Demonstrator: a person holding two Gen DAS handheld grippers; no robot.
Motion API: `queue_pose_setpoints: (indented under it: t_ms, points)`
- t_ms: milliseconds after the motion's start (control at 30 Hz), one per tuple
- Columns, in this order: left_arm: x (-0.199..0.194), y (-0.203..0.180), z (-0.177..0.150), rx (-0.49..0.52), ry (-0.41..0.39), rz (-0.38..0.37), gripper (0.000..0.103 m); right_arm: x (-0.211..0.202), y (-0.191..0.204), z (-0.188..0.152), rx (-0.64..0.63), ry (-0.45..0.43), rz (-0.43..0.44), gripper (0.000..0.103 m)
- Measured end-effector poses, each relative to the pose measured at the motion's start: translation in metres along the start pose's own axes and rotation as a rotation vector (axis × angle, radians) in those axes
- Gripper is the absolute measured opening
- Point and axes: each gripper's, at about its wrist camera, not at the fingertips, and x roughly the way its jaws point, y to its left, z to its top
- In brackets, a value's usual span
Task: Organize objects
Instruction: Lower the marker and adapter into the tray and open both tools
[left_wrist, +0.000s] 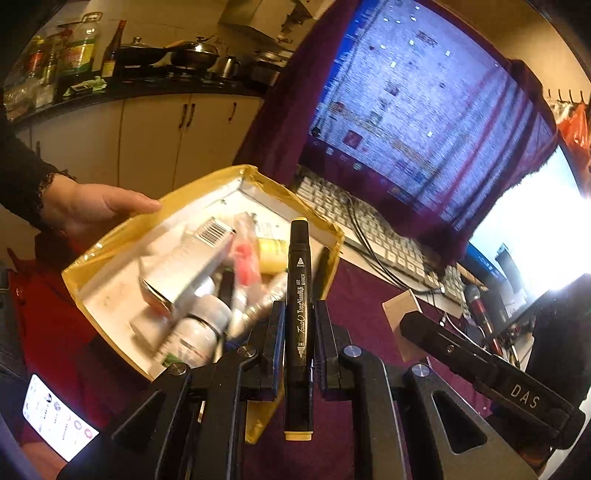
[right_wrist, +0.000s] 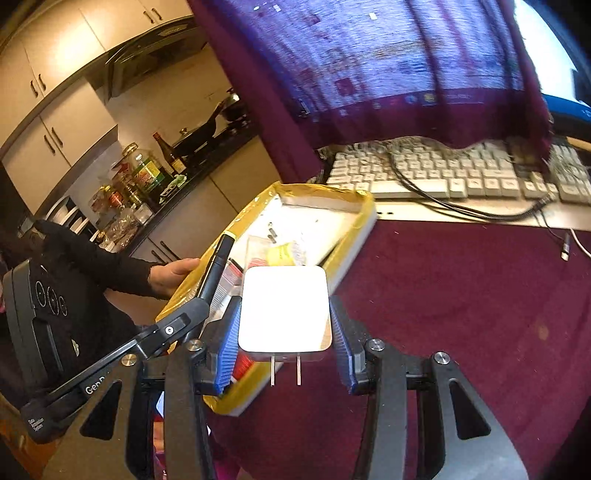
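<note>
A: Where's the box (left_wrist: 110, 254)?
B: Ahead, a hand (left_wrist: 99, 210) holding it. Left gripper (left_wrist: 298, 332) clamps an art marker (left_wrist: 299, 295) lengthwise; right gripper (right_wrist: 284, 314) pinches a white charger (right_wrist: 284, 310), apparently over its near edge.

Both of your wrist views are warm-toned and moderately dim indoors. The strongest light comes from the uncovered monitor (left_wrist: 535, 229) at the right edge of the left view: it is blown out to white, no detail. Your white charger (right_wrist: 284, 308) in the right view is overexposed too, its face a featureless glare. The yellow-rimmed box (left_wrist: 110, 254) and its contents are motion-smeared in both views, while the black marker (left_wrist: 300, 325) stays sharp, print legible. Fisheye bends the cabinets (right_wrist: 48, 110) and darkens the corners. The cloth-draped screen (left_wrist: 424, 110) shows moiré banding.
</note>
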Motion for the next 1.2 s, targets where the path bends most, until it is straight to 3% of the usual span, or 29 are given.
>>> queue_pose_setpoints:
  t_ms: [600,1200]
  points:
    - [0.033,0.038,0.008,-0.042,0.038,0.073,0.012,0.056,0.019,-0.001,-0.068,0.043,-0.039,0.043]
    - [0.046,0.048,0.001,-0.039,0.047,0.126,0.012,0.065,0.015,-0.006,-0.068,0.028,-0.056,0.045]
